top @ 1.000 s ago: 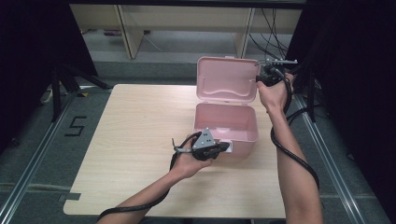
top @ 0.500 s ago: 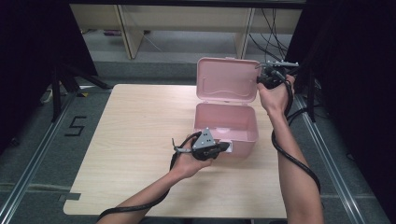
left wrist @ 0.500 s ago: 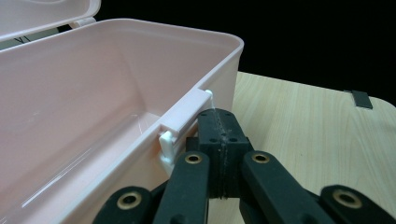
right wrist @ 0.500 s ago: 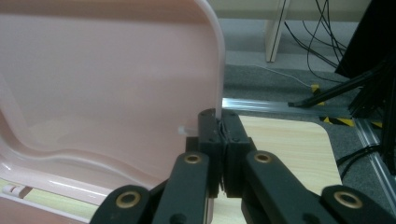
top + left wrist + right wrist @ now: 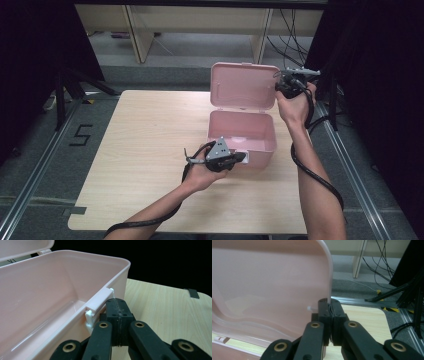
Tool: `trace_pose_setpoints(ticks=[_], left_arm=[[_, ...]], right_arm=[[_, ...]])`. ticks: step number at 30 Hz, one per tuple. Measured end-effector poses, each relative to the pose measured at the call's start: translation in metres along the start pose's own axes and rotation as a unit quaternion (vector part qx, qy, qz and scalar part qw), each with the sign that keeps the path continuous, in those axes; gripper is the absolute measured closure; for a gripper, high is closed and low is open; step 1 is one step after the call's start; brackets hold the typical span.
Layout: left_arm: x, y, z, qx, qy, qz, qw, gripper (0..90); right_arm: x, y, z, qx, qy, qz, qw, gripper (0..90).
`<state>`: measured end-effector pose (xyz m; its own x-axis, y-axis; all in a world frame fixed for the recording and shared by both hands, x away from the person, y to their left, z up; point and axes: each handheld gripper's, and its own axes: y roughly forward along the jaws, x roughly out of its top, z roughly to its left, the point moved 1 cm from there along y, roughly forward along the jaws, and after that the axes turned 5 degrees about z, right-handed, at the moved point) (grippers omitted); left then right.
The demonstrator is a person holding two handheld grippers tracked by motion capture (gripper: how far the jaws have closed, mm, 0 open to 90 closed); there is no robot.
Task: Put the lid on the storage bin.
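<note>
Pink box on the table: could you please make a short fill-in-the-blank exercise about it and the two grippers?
1. The lid of the pink box stands ____.
2. The right gripper is shut on the lid's ____.
3. The left gripper, jaws shut, is at the box's front ____.

Missing words: open; edge; latch

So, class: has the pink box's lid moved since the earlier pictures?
No. The lid stands upright as before, its top edge level with the shelf leg behind; the right gripper grips its edge.

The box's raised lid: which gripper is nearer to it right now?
Right. The right gripper is shut on the lid's side edge; the left gripper is down at the box's front latch, away from the lid.
</note>
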<state>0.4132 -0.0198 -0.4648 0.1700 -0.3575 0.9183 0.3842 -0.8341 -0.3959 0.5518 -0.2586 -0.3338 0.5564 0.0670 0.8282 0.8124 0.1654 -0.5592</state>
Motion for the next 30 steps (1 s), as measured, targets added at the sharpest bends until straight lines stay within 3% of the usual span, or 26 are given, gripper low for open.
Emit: trace_pose_setpoints(ticks=[4,5,6,9,10,12,17,19,23,30], left_arm=[[0.0,0.0,0.0,0.0,0.0,-0.001,1.0,89.8],[0.0,0.0,0.0,0.0,-0.001,-0.001,1.0,89.8],[0.0,0.0,0.0,0.0,-0.001,-0.001,1.0,89.8],[0.0,0.0,0.0,0.0,-0.001,-0.001,1.0,89.8],[0.0,0.0,0.0,0.0,-0.001,-0.001,1.0,89.8],[0.0,0.0,0.0,0.001,-0.002,-0.001,1.0,89.8],[0.0,0.0,0.0,0.001,-0.003,-0.003,1.0,89.8],[0.0,0.0,0.0,0.001,-0.003,-0.002,1.0,89.8],[0.0,0.0,0.0,0.001,-0.003,-0.002,1.0,89.8],[0.0,0.0,0.001,0.001,0.0,0.001,1.0,89.8]], right_arm=[[-0.002,-0.002,0.0,-0.001,-0.005,-0.009,0.9999,89.9],[-0.003,-0.003,0.002,-0.001,0.003,-0.008,1.0,89.9],[-0.004,-0.003,0.0,-0.005,-0.008,-0.011,0.9999,89.9],[-0.005,-0.004,0.001,-0.001,-0.005,-0.012,0.9999,89.9],[-0.005,-0.005,0.003,-0.002,0.008,-0.01,0.9999,89.8],[-0.006,-0.006,0.001,-0.003,-0.005,-0.012,0.9999,89.8],[-0.007,-0.008,0.003,-0.001,0.001,-0.015,0.9999,89.8],[-0.008,-0.009,0.002,-0.003,-0.012,-0.016,0.9998,89.7],[-0.009,-0.011,0.004,-0.003,-0.003,-0.014,0.9999,89.7],[-0.012,-0.014,0.004,-0.005,-0.011,-0.019,0.9997,89.6]])
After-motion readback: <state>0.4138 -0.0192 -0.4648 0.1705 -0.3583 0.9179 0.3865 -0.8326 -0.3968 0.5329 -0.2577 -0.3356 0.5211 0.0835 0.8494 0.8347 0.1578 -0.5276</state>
